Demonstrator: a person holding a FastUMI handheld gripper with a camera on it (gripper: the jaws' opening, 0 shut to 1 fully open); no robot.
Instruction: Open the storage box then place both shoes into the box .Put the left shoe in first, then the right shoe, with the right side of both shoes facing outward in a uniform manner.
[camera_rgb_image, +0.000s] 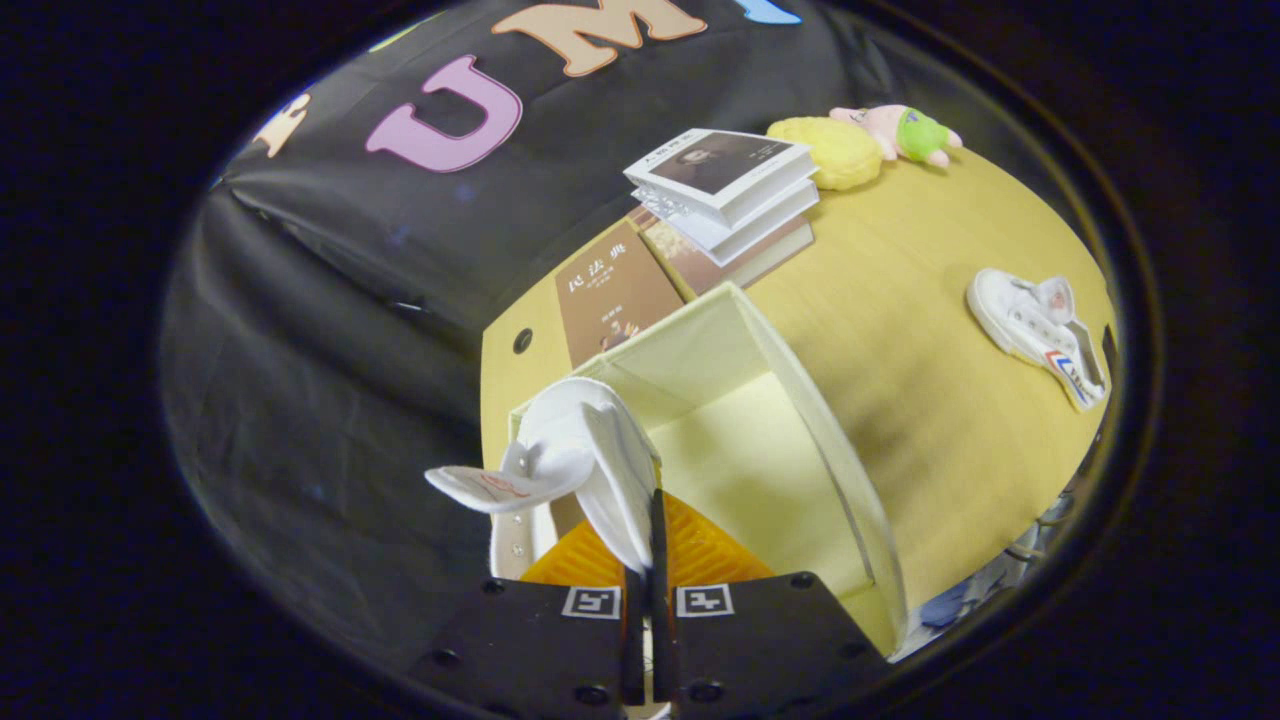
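My gripper (648, 560) is shut on the heel collar of a white shoe (575, 465), which hangs ahead of the fingers with its tongue flopped out sideways. The shoe hovers at the near corner of the open storage box (800, 400), a pale box with a clear side wall and nothing on its floor. A second white shoe (1035, 325), with a red and blue stripe on its side, lies on the wooden table (900, 300) well beyond the box on the far side of that wall.
A stack of books (725, 185) stands just behind the box, with a brown book (612, 290) lying flat beside it. A yellow plush (830, 150) and a pink and green toy (905, 130) rest farther back on the table.
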